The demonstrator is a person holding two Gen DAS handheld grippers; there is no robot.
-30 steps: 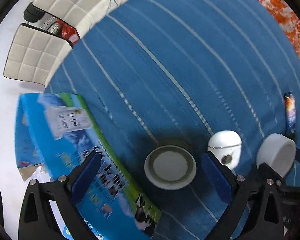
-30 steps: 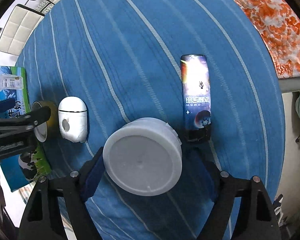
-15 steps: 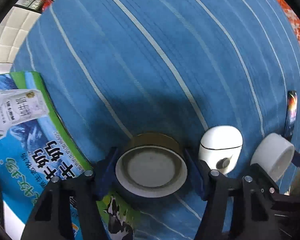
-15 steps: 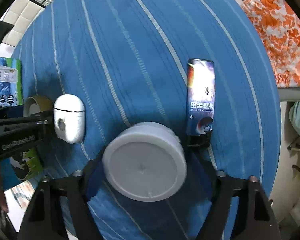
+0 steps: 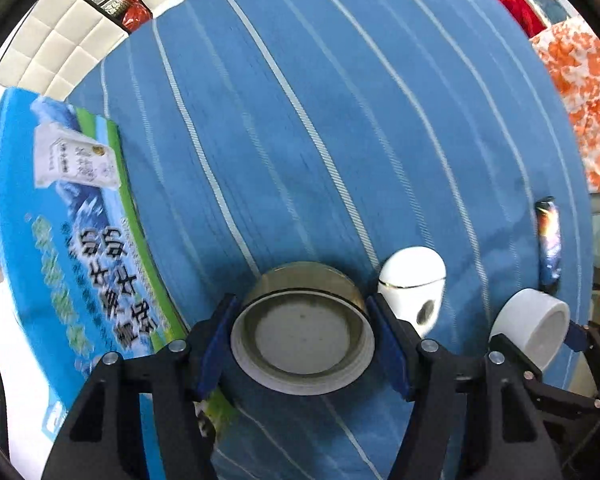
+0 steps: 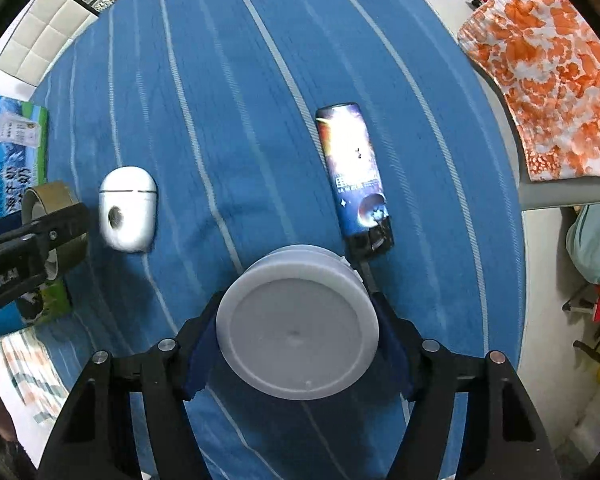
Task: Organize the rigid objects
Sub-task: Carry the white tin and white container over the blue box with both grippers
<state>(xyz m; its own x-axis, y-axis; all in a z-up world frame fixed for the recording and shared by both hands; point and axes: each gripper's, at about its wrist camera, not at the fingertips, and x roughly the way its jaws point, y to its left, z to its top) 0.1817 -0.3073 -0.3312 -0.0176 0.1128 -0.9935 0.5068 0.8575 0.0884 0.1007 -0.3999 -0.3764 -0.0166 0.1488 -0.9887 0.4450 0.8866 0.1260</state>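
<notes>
A brown tape roll [image 5: 302, 332] sits between the blue pads of my left gripper [image 5: 300, 312], which is shut on it just above the blue striped cloth [image 5: 340, 140]. My right gripper [image 6: 298, 320] has a round white tub [image 6: 296, 328] between its pads; its jaws are closing and press on the tub's sides. The same tub [image 5: 536, 328] shows at the right in the left wrist view. A white egg-shaped case [image 6: 128, 208] lies on the cloth between the two grippers. A dark printed can [image 6: 354, 172] lies on its side beyond the tub.
A blue and green milk carton box [image 5: 60, 220] lies at the cloth's left edge, partly under the left gripper. An orange patterned cloth [image 6: 552, 80] is at the far right. White quilted chairs [image 5: 60, 40] stand beyond the table's far left.
My left gripper went from wide open over the tape roll to shut on it, and the roll looks nearer. The right jaws narrowed onto the white tub, which has risen slightly.
</notes>
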